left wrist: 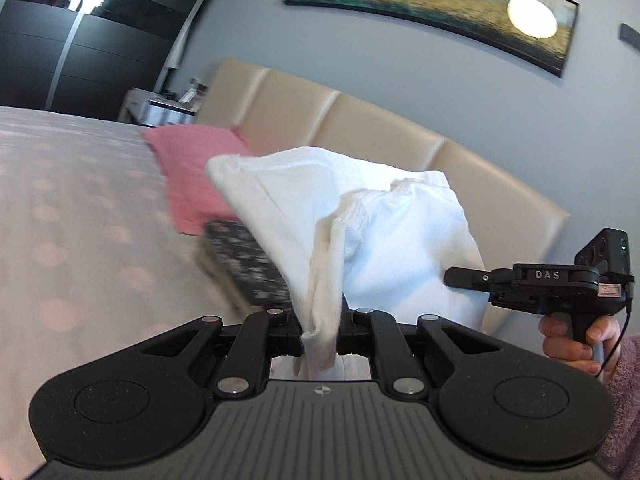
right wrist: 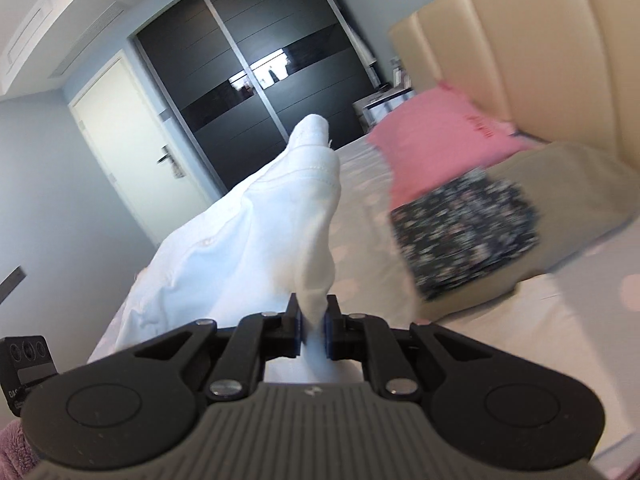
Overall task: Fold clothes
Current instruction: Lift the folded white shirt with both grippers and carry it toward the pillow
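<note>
A white garment (left wrist: 384,232) hangs in the air above the bed, held by both grippers. My left gripper (left wrist: 320,332) is shut on a bunched edge of it at the bottom of the left wrist view. The right gripper (left wrist: 460,278) shows there from the side, at the right, its tip against the white cloth, with a hand (left wrist: 576,340) on its grip. In the right wrist view the right gripper (right wrist: 312,328) is shut on a fold of the white garment (right wrist: 256,232), which stretches away to the upper left.
The bed (left wrist: 60,240) has a pale cover with pink dots. A pink folded item (left wrist: 192,176) and a dark flowered folded item (left wrist: 244,264) lie near the beige padded headboard (left wrist: 360,120). A beige pillow (right wrist: 568,184), dark wardrobe doors (right wrist: 256,60) and a white door (right wrist: 132,132) also show.
</note>
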The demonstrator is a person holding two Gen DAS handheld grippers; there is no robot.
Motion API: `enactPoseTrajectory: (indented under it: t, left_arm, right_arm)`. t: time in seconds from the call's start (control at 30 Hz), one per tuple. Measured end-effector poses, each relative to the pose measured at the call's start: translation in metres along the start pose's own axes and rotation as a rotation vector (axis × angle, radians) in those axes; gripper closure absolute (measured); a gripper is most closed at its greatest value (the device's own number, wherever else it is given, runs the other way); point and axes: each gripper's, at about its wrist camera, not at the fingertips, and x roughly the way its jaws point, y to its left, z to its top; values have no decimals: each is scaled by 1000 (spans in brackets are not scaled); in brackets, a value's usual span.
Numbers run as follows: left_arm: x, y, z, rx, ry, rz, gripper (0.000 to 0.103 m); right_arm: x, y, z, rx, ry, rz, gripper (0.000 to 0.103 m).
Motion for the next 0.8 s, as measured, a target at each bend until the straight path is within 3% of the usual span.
enactPoseTrajectory:
  t: [0.23,0.37,0.57,0.8]
  left_arm:
    - [74,-31,-30,-54,95,-144,94]
    - [106,-43,-49,-77,160,-175,94]
    - [157,-28,-60,-60,250,-117,94]
    - [203,-5,-54,-10,329,-28,94]
  right_arm:
    - [-45,-70,24,-10,17,-161,91]
    - [-45,-108,33,-1,63,-220,91]
    - [4,-162,33,31,135,-252,91]
    - [86,-198,31,42,197,-245,91]
